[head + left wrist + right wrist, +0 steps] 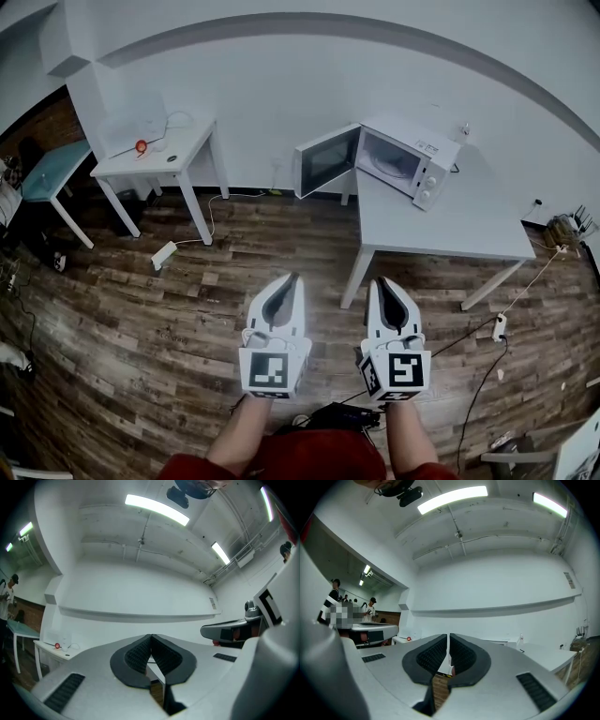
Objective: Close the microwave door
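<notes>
Microwave door (pixel 326 159) hanging wide open, swung out left past the far-left corner of the tabletop (pixel 441 230), with the microwave (pixel 408 161) at its far edge. Nothing done so far: untouched, well apart from both tongs. Left tongs (pixel 292 278) pressed together, right tongs (pixel 380 281) likewise (barely a hairline slit), both empty. Bare wooden floor (pixel 141 309) ahead, ample room; near table leg (pixel 356 277) to skirt on the right.

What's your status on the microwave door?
Left claw and right claw shut, empty. Microwave door open, swung left off the table edge, claws well short of it. Nothing in between.
</notes>
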`<action>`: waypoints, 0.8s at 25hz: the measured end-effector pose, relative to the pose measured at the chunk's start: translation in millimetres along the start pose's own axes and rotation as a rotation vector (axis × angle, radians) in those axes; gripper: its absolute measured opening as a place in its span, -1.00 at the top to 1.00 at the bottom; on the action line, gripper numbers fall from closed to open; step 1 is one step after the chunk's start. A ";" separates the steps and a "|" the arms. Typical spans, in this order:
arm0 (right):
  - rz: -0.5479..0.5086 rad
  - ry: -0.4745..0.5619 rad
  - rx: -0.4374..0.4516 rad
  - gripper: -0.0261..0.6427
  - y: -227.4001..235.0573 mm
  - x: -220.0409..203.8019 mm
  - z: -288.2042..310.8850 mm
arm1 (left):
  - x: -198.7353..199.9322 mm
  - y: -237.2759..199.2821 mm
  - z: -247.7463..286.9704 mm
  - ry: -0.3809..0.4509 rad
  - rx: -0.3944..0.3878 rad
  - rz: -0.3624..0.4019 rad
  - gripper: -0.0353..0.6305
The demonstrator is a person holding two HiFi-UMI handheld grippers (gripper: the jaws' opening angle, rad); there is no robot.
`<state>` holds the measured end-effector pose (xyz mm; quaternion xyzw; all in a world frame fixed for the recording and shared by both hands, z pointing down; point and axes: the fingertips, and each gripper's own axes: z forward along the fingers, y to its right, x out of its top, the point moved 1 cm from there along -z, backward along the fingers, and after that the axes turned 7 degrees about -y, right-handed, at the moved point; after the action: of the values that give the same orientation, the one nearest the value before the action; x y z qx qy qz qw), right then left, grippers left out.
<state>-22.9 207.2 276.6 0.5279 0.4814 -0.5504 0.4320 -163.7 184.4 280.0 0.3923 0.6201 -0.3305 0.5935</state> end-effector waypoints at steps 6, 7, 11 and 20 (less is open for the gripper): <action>0.008 0.003 -0.010 0.81 12.2 -2.6 21.4 | -3.4 -4.4 24.9 0.002 -0.009 -0.006 0.81; 0.008 0.004 -0.009 0.81 14.3 -3.7 26.7 | -4.6 -5.1 30.6 0.002 -0.009 -0.005 0.82; 0.014 0.006 0.002 0.81 24.3 -7.4 52.2 | -8.5 -8.5 57.3 0.000 -0.009 -0.006 0.82; 0.021 0.018 -0.015 0.81 69.6 -4.5 118.4 | -12.8 -11.6 137.8 -0.011 -0.014 -0.003 0.81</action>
<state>26.3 78.9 273.4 0.5346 0.4837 -0.5375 0.4374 -108.3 57.0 281.4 0.3855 0.6198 -0.3292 0.5991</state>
